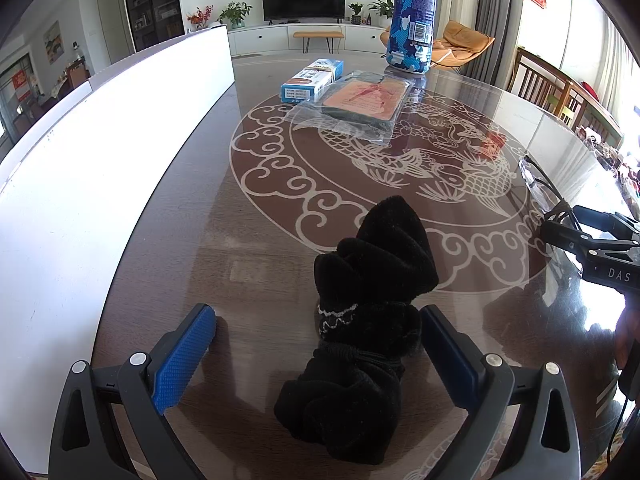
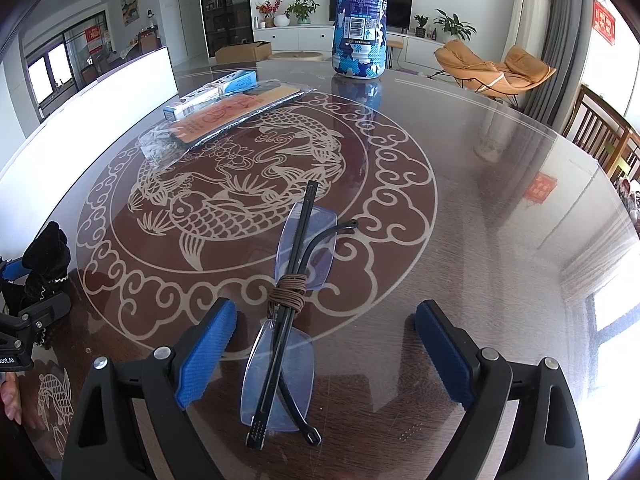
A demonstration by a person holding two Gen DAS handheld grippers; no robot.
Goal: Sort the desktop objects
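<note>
**Two hand-held grippers spread over a sock bundle and a pair of glasses**

Two hand-held grippers hang tilted down over the glass-topped bench (image 1: 200, 208), each with its blue pads apart. The left hand-held gripper (image 1: 320, 344) stands spread around a black fuzzy sock bundle (image 1: 368, 304), which lies on the bench running away from the camera. The bundle sits nearer the right pad and looks to touch or nearly touch it, while the left pad is clear of it with bare bench between. A thin white zigzag trim shows on the bundle's middle.

The right hand-held gripper (image 2: 326, 340) is also wide, with its jaws opening a little further. Between its pads, touching neither, lies a pair of folded rimless glasses (image 2: 286, 332) with bluish lenses and black temples. A brown cord (image 2: 289, 292) is wound round the temples at the bridge. The glasses rest flat on the bench over the edge of the carp and cloud pattern (image 2: 224, 208) under the glass.

Further off on the bench, a blue and white medicine box (image 1: 312, 80) lies just beside a clear plastic bag (image 1: 356, 108) holding a flat dark item with an orange card. Behind them a tall bottle in a blue camouflage wrapper (image 1: 414, 16) stands upright. A long white board (image 1: 100, 140) runs along the bench's left side.

From the right wrist view, the sock bundle and the left hand-held gripper show at the far left edge, well apart from the glasses.
</note>
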